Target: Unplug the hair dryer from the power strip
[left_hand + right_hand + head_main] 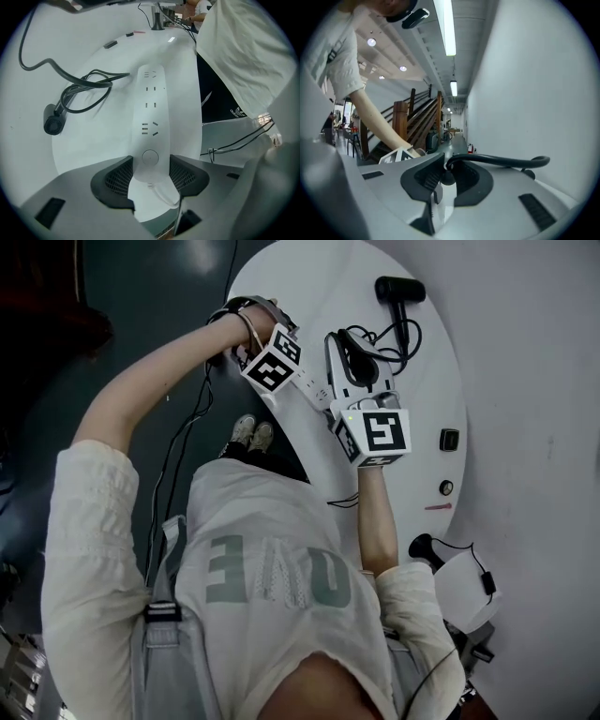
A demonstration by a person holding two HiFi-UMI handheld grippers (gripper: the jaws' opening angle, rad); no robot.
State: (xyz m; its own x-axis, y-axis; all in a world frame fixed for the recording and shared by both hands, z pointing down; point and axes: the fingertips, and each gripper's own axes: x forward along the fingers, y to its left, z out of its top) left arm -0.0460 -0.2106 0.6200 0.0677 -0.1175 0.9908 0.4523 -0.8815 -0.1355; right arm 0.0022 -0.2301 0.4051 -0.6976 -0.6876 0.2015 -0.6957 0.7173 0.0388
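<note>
White power strip (150, 112) sits clamped in the left gripper (150, 177); the right gripper (443, 186) pinches the hair dryer's plug (448, 177) clear of it, with the hair dryer (53, 123) lying well apart.

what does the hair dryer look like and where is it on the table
Start at the round white table, where a long white power strip lies. Off to one side of it, at the end of a loose coil of black cord, lies the hair dryer. It is the only black thing with a barrel and handle; the other dark bits there are much smaller.
</note>
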